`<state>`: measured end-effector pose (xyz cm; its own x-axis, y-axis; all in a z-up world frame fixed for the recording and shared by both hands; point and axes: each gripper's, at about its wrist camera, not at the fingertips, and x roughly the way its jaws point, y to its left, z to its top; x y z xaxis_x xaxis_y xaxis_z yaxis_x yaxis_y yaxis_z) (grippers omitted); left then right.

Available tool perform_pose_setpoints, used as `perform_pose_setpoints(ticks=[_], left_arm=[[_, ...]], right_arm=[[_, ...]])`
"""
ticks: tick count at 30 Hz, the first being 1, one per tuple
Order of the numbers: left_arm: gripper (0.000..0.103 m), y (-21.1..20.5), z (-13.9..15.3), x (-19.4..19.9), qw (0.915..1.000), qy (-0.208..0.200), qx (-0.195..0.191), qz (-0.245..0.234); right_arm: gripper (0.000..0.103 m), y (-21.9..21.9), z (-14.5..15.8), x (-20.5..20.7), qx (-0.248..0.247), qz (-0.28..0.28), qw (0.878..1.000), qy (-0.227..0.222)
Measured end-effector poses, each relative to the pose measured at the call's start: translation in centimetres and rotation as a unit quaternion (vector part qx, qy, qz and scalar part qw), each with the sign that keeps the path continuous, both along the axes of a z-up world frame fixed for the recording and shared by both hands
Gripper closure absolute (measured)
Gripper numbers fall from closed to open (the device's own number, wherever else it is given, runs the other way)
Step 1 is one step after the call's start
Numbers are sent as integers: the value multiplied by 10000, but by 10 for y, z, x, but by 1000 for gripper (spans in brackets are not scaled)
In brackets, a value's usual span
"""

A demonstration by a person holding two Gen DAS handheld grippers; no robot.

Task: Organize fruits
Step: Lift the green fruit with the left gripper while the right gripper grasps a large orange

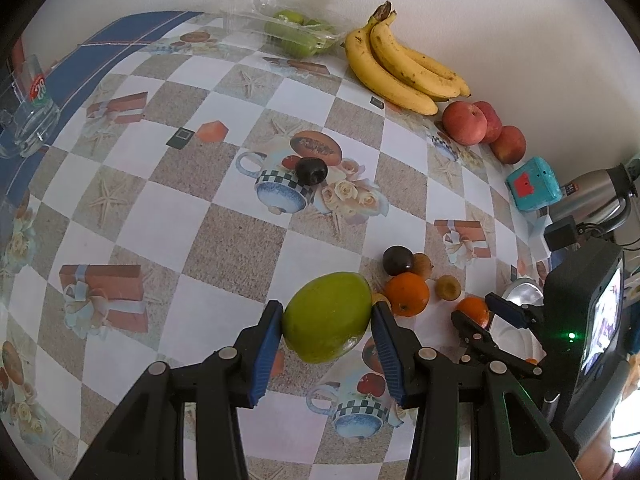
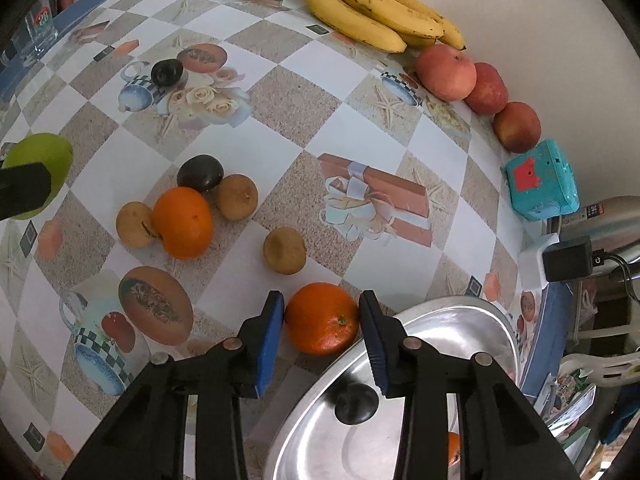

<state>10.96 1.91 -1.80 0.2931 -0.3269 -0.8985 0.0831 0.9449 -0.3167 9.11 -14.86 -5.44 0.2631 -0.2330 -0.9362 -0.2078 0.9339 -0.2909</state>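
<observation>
My left gripper [image 1: 328,312] is shut on a large green mango [image 1: 326,316], held a little above the checked tablecloth; the mango [image 2: 40,168] also shows at the left edge of the right wrist view. My right gripper [image 2: 322,300] has both blue pads against the sides of an orange [image 2: 322,318], which sits beside the rim of a steel dish [image 2: 460,320]. The left wrist view shows the right gripper [image 1: 480,312] on that orange [image 1: 474,310]. A second orange [image 2: 182,222] lies in a loose cluster with brown round fruits [image 2: 236,196] and a dark plum [image 2: 200,172].
Bananas [image 2: 372,8] and three red apples [image 2: 446,72] line the back wall, with a teal box [image 2: 540,180] and a metal flask [image 2: 600,220] to their right. Green fruit in a clear plastic box [image 1: 300,36], a lone plum [image 1: 311,171] and a glass [image 1: 32,108] stand farther off.
</observation>
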Motion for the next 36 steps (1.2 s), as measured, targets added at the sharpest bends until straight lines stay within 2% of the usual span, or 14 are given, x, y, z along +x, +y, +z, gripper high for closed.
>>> perform_pose_setpoints(ticks=[3,11,18,27,36], left_arm=[[55,0,0,0,10000,10,15,12],[55,1,-1,-3,9999,53,90,74],[55,1,5,-5,9999,65,84,131],[55,5,17,4,9989,159,64,433],[55,0,24,11,9961,346,-174,799]], right_arm=[[64,1,2,0,63,-57,10000,-44],[64,-7,8,-3,690,-449,9964,-182],[64,-8,24,-14,1308,-762,9878,-379],[64,-17,52,-23,2289,-1653,9568,-699],[64,-23,65,-34,2766,-2190,9304,-995]])
